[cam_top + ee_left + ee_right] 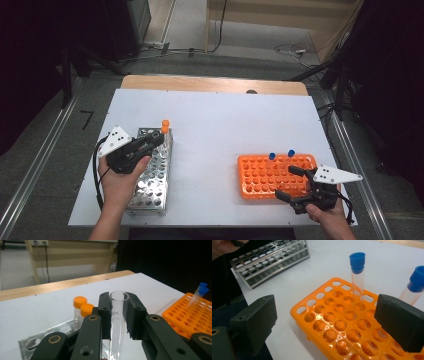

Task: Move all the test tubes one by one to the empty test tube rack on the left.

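The left gripper (117, 312) clamps an uncapped clear tube (118, 322) upright between its pads, above the metal rack (150, 175) near the table's left edge. The right gripper (295, 184) stands wide open and empty over the near edge of the orange rack (337, 330), which sits towards the table's right edge with two blue-capped tubes (357, 277) along its far side. Best to keep the clear tube vertical, line it up over one hole and release only once it is seated, with the free gripper ready to steady the rack
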A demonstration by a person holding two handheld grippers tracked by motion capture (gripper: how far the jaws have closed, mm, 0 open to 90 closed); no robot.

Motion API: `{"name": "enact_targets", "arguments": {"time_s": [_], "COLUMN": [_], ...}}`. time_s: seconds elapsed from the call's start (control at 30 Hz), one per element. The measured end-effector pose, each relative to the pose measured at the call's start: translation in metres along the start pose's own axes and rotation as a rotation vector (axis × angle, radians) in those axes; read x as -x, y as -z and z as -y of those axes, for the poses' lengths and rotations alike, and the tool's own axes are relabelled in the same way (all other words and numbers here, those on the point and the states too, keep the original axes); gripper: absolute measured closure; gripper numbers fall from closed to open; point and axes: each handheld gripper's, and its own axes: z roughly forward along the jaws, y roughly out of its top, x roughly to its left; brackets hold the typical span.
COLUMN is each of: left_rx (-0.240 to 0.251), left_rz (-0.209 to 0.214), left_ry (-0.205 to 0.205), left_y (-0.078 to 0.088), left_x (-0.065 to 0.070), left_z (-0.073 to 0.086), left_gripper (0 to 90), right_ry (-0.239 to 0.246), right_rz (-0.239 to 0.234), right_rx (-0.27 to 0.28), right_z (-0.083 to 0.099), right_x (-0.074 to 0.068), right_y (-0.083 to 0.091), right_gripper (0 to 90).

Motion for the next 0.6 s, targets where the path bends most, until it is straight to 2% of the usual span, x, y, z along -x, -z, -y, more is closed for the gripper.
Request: {"name": "enact_targets", "arguments": {"time_s": [0.1, 0.2, 0.33, 0.43, 0.6], "left_rx": [0.008, 0.02, 0.016, -0.008, -0.055], "left_rz": [-0.027, -0.035, -0.047, -0.067, -0.078], "left_ry": [-0.003, 0.013, 0.005, -0.014, -0.023], "left_y": [-0.002, -0.005, -0.012, -0.015, -0.017], "left_x": [-0.002, -0.003, -0.001, -0.002, 0.0], "left_z": [0.002, 0.005, 0.009, 0.012, 0.016], "left_gripper": [76.8, 76.8, 76.8, 76.8, 76.7], "right_ry": [-0.006, -0.006, -0.006, -0.005, -0.011], "right_rz": [0.006, 0.011, 0.016, 0.022, 0.038], "right_rx": [-0.003, -0.005, -0.004, -0.002, 0.003], "right_z": [0.0, 0.0, 0.0, 0.001, 0.001], "right_x": [0.001, 0.001, 0.001, 0.002, 0.005], "right_y": [0.0, 0.0, 0.0, 0.001, 0.002], "right_gripper": [2.6, 2.6, 2.6, 2.6, 2.7]}}
